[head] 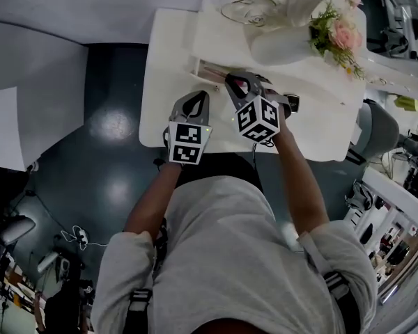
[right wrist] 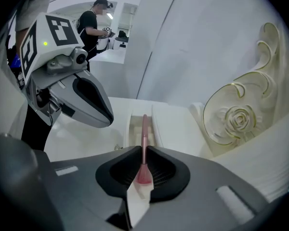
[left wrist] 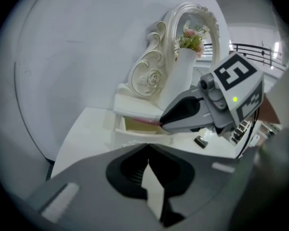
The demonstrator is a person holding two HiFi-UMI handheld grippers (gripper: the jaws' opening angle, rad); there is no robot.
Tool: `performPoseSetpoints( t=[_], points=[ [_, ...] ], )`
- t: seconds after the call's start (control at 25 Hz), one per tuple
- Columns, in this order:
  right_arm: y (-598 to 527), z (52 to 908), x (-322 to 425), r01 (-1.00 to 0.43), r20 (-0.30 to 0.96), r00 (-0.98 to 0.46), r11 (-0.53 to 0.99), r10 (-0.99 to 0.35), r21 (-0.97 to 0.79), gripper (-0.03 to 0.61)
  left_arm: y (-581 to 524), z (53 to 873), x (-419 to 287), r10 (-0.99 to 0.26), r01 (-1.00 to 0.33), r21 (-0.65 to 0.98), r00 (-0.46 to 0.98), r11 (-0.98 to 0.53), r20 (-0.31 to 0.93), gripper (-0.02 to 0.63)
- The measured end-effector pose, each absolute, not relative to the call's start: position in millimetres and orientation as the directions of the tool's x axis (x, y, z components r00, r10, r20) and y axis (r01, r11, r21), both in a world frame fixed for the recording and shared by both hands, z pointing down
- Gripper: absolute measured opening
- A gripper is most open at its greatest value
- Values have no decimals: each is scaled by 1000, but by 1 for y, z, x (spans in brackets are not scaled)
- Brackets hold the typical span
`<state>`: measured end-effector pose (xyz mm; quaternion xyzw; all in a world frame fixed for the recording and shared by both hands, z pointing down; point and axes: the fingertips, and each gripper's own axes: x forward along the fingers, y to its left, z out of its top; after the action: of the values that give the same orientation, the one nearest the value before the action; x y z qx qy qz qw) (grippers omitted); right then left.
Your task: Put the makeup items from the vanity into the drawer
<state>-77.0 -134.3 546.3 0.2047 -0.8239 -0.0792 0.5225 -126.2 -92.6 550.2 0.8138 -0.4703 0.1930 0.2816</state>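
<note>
A slim pink makeup brush [right wrist: 144, 129] is clamped between the jaws of my right gripper [right wrist: 144, 151], bristles toward the camera and handle pointing into the open drawer [right wrist: 135, 125] of the white vanity [head: 164, 82]. In the left gripper view the same brush [left wrist: 145, 121] sticks out of the right gripper [left wrist: 166, 122] over the drawer [left wrist: 130, 127]. My left gripper [left wrist: 147, 150] hovers just left of it, jaws shut with nothing between them. In the head view both grippers, left [head: 200, 97] and right [head: 231, 82], hang over the vanity's front by the drawer [head: 207, 68].
A small black item [left wrist: 201, 141] lies on the vanity top to the right. An ornate mirror frame [left wrist: 151, 71] and a white vase with pink flowers [head: 334, 33] stand at the back. A person [right wrist: 92, 20] stands far off in the room.
</note>
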Motion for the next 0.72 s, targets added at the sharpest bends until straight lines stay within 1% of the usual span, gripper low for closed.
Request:
performPoseSetpoints(
  t=[0.72],
  points=[
    [-144, 558, -87, -249, 832, -350, 899, -430, 360, 44, -100, 559, -133, -649, -878, 285, 477, -384, 592, 3]
  ],
)
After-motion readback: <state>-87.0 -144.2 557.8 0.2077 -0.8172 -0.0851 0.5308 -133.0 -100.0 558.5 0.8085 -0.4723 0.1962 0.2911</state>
